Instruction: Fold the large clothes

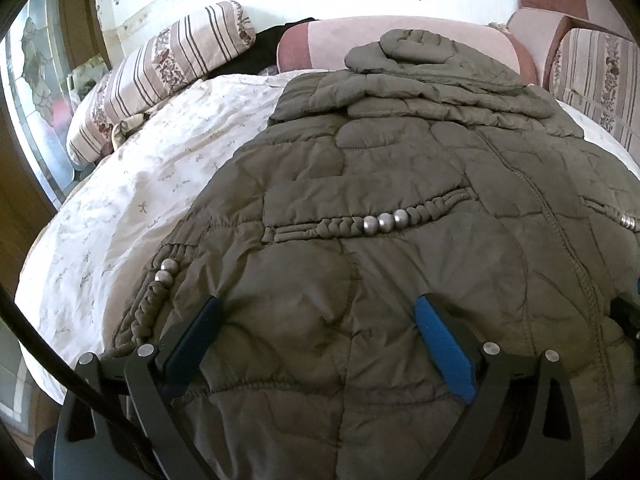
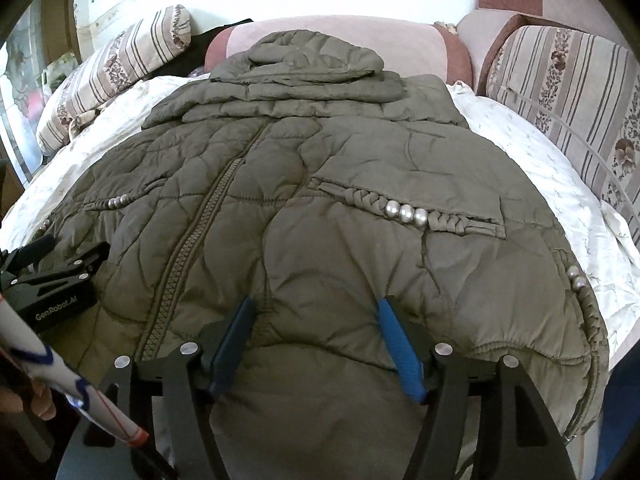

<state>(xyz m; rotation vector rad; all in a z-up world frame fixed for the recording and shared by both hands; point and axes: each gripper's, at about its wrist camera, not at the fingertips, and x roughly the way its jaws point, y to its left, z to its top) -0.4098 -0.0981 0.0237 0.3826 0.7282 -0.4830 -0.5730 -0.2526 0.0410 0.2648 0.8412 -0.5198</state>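
An olive quilted jacket [image 1: 400, 168] [image 2: 320, 160] lies spread front-up on the bed, its zipper [image 2: 200, 240] closed and its hood [image 2: 312, 56] bunched at the far end. Braided pocket trims carry silver beads [image 1: 384, 222] [image 2: 406, 212]. My left gripper [image 1: 318, 300] stands open over the hem left of the zipper, with puffy fabric between its blue pads [image 1: 444, 344], which are apart from it. My right gripper [image 2: 316, 302] is open over the hem right of the zipper, fabric bulging between its fingers. The left gripper [image 2: 60, 272] also shows in the right wrist view.
A white patterned sheet [image 1: 132, 200] [image 2: 560, 168] covers the bed around the jacket. Striped floral pillows [image 1: 160, 72] [image 2: 568, 92] flank it, and a pink padded headboard [image 1: 340, 36] stands behind. A dark garment [image 1: 276, 48] lies by the headboard. A person's white sleeve [image 2: 60, 368] is at lower left.
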